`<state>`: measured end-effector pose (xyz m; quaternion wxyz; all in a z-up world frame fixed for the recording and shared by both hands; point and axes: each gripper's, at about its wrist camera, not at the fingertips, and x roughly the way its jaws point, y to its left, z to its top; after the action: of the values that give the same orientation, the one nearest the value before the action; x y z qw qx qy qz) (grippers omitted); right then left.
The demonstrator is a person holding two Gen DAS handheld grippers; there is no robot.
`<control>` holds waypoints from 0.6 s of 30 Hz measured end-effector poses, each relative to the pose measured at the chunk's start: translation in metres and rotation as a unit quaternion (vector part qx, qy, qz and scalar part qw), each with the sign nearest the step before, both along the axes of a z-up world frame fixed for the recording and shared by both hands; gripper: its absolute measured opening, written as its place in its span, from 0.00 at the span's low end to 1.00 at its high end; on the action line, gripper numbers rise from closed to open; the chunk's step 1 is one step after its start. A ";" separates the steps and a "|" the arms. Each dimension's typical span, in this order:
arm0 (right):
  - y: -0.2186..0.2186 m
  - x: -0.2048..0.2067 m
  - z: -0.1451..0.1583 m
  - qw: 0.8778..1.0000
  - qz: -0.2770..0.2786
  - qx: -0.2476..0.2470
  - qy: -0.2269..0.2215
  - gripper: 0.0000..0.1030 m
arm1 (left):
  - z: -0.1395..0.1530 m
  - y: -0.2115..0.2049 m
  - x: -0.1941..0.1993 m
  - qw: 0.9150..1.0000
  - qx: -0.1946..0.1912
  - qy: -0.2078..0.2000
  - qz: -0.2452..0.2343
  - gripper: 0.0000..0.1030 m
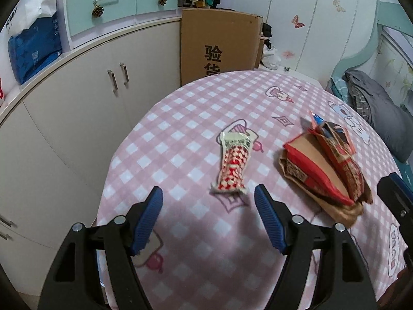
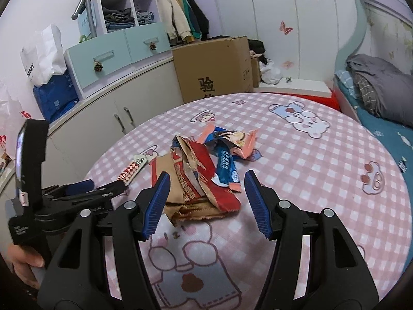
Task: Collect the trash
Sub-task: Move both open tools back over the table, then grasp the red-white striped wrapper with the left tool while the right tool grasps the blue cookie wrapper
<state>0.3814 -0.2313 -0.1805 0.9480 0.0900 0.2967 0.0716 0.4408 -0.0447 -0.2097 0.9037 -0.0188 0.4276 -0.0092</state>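
Wrappers lie scattered on the pink checked worktop [image 2: 322,160], and as far as I can judge nothing has been gathered yet: no bin or bag for the rubbish shows in either view, and neither gripper has anything in it. A red-and-white checked snack wrapper [image 1: 233,164] lies by itself, flat, towards the cupboard side. Just beside it, but apart, sits the main heap: a torn red and brown paper packet [image 2: 196,183] with a blue sachet [image 2: 225,166] and a pink-edged printed wrapper [image 2: 232,139] leaning on or tucked against it. The left gripper [image 1: 208,201] hangs low over the cloth with its blue pads spread wide and empty; the checked wrapper lies just ahead of its tips, a little towards the right pad, not touched. The right gripper [image 2: 206,188] also stands wide open and holds nothing, and the near end of the red and brown packet lies in the gap between its pads, though I cannot tell whether either pad brushes it. Both look to me poised for a first pick, so the whole collecting job seems still ahead.
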 end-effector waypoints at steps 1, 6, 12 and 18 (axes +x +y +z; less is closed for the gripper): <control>-0.001 0.002 0.000 1.000 0.000 0.004 0.001 0.58 | 0.000 0.001 0.002 1.000 -0.001 -0.001 0.002 0.70; -0.013 0.018 0.003 1.000 -0.018 -0.004 0.010 0.58 | -0.003 0.001 0.014 1.000 -0.006 0.000 0.006 0.70; -0.025 0.051 0.002 0.999 -0.020 -0.023 0.036 0.58 | -0.005 0.000 0.031 1.000 -0.007 0.006 0.005 0.60; -0.033 0.094 -0.021 0.997 -0.020 0.001 0.079 0.59 | -0.005 -0.009 0.042 1.000 -0.005 0.002 -0.021 0.24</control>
<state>0.4750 -0.2644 -0.2011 0.9228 0.1019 0.3687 0.0457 0.4825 -0.0540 -0.2145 0.9025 -0.0142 0.4294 -0.0298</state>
